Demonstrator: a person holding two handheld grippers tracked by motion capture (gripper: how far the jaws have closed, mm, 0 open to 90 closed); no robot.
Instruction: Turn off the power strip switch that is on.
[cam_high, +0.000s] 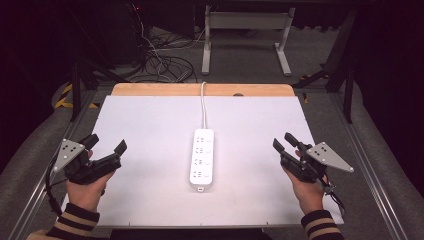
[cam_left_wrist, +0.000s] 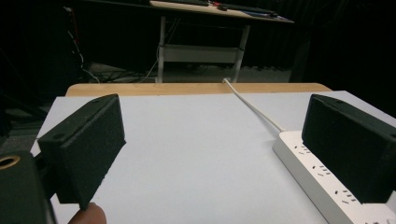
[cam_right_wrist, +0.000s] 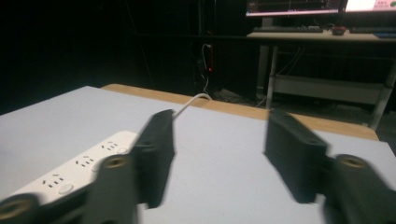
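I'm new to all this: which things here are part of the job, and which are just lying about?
Likely part of the job:
power strip
its cord
left gripper, open
right gripper, open

Just about:
far desk
floor cables

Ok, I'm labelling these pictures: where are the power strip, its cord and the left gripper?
power strip (cam_high: 202, 160): high view, middle of its top face.
cord (cam_high: 203, 105): high view, midway along it.
left gripper (cam_high: 105, 144): high view, gap between its fingertips.
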